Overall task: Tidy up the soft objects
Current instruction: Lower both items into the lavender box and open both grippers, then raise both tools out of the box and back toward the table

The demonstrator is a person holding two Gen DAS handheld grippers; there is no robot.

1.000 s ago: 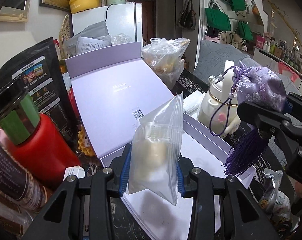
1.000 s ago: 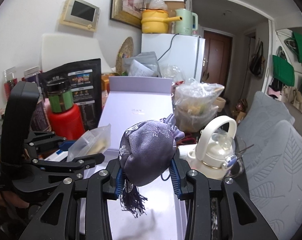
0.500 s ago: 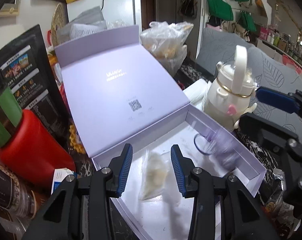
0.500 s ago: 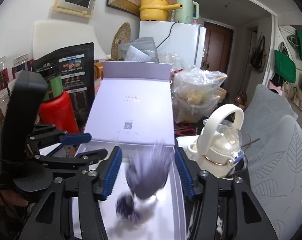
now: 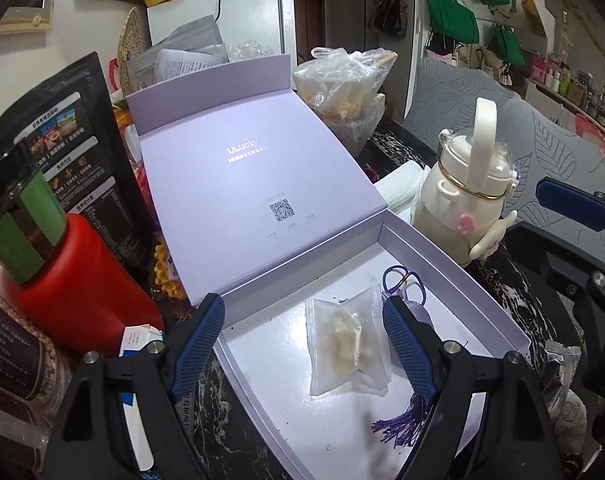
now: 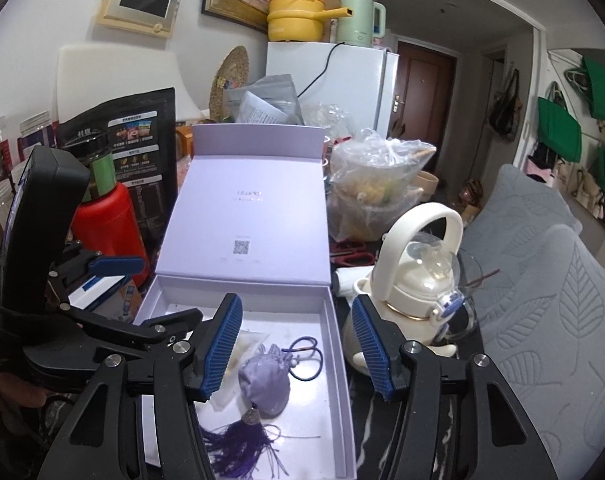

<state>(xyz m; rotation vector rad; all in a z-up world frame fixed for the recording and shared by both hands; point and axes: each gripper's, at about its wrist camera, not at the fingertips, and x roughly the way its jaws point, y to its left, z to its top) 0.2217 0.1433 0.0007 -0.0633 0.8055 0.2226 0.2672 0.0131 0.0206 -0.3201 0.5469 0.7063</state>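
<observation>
On the lavender card box's (image 6: pixel 334 364) smooth floor lie a crinkled clear bag (image 5: pixel 348 346) and satin pouch (image 6: pixel 264 384), both tools (image 5: pixel 302 346) (image 6: pixel 296 346) gaping, empty.

The left tongs' (image 5: pixel 302 344) finger covers most of the purple pouch (image 5: pixel 416 312). In the right view, the clear bag (image 6: pixel 242 346) is half hidden behind a blue pad (image 6: pixel 218 350). The tassel (image 6: pixel 238 454) runs off the bottom edge.

Item count, as visible:

- Lavender gift box (image 6: pixel 334 344), lid open: one.
- Soft items lying in the box: two, namely one clear zip bag (image 5: pixel 348 350) and one purple sachet (image 6: pixel 264 384) with one tassel (image 6: pixel 238 446).
- Cream kettle-shaped bottle (image 6: pixel 418 280): one.
- Red flask (image 5: pixel 70 288) with green band: one.
- Black printed pouch (image 6: pixel 138 148): one.
- Knotted clear plastic bag (image 6: pixel 374 184) of goods: one.
- Fridge (image 6: pixel 342 80): one, carrying one yellow pot (image 6: pixel 296 16) and one green electric kettle (image 6: pixel 360 20).
- Green tote bags (image 5: pixel 454 24) on the wall: at least three.
</observation>
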